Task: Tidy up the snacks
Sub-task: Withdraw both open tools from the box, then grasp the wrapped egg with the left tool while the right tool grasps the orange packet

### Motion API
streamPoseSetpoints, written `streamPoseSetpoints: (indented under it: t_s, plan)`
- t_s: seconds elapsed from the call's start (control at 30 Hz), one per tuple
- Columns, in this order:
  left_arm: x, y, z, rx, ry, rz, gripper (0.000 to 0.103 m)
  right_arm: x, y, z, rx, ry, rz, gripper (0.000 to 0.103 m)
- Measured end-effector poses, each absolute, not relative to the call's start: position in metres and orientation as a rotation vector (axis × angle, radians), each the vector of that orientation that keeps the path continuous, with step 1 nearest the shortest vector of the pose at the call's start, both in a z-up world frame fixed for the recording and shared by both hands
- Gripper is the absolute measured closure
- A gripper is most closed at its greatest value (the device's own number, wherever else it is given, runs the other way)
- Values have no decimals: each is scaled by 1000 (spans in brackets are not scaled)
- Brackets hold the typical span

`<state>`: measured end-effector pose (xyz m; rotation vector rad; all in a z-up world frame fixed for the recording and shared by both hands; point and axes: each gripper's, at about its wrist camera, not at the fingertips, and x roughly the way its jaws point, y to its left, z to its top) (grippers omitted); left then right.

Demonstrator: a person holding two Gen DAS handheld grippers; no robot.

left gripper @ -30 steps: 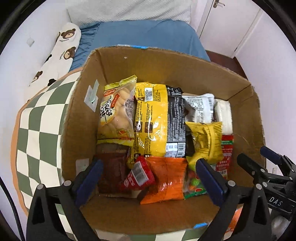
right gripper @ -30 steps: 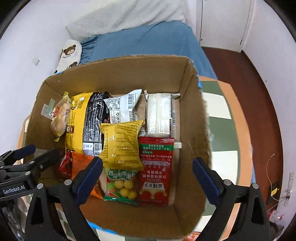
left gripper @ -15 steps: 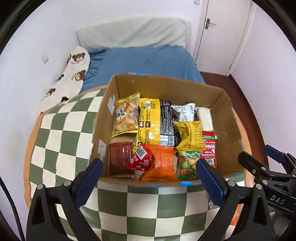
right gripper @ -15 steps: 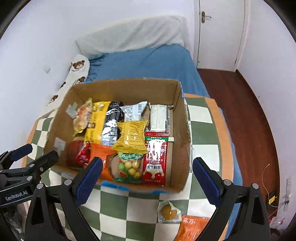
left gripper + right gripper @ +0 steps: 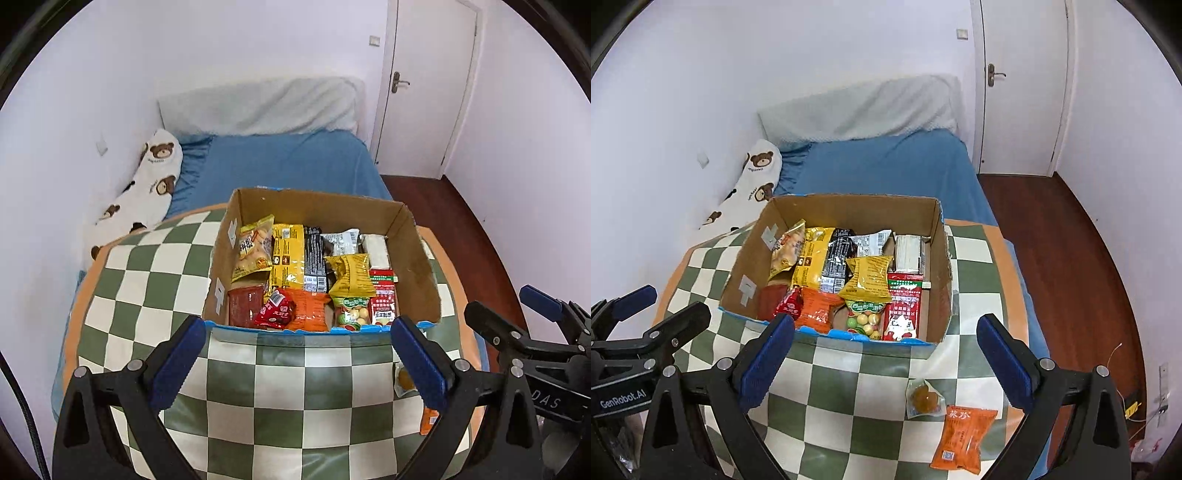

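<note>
A cardboard box [image 5: 421, 273] [image 5: 942, 254] stands on the green-and-white checked table and holds several snack packets: yellow, black, orange, red and green ones. My left gripper [image 5: 297, 363] is open and empty, above the table in front of the box. My right gripper [image 5: 884, 360] is open and empty, also in front of the box. On the table near the right gripper lie a clear packet with a brown round snack [image 5: 923, 400] and an orange packet [image 5: 964, 437]. Both partly show in the left wrist view, the clear packet [image 5: 402, 380] behind my finger.
The checked table [image 5: 155, 280] has an orange rim. Behind it is a bed with a blue sheet [image 5: 280, 162], a grey pillow and a bear-print pillow [image 5: 151, 184]. A white door [image 5: 1023, 85] and wooden floor [image 5: 1071, 258] are to the right.
Both grippers have pulled back and up from over the box. The box now sits farther away, and the table and two loose packets have come into view.
</note>
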<state>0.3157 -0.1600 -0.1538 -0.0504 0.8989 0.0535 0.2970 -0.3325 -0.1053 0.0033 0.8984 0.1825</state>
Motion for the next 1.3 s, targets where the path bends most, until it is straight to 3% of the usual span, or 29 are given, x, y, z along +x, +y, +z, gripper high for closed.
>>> streamPoseSetpoints:
  t_s: [0.3,0.53,0.8,1.0,1.1,1.2,1.23,1.3]
  plan:
    - [291,-166,-140,-41,848,73,0,272,-344,-98,54,875,177,2]
    - [295,-180,-155,-3,863,66,0,269,-379,-126,163,960,162,2]
    - [321,-229,-221,166,998,60,0,272,-443,-242,244,1217,22,2]
    - [345,-276,-300,237,1220,-47,0,271,-470,-340,337,1395,-40,2]
    - [356,-292,-331,224,1310,-86,1,273,-470,-369,371,1423,-27,8]
    - [363,-304,-354,193,1380,-102,2,272,-466,-385,298,1425,-31,26]
    - [365,-305,-359,178,1401,-104,2,269,-468,-385,265,1414,-38,37]
    - [370,-310,-373,111,1460,-129,3,264,-476,-384,270,1396,-31,43]
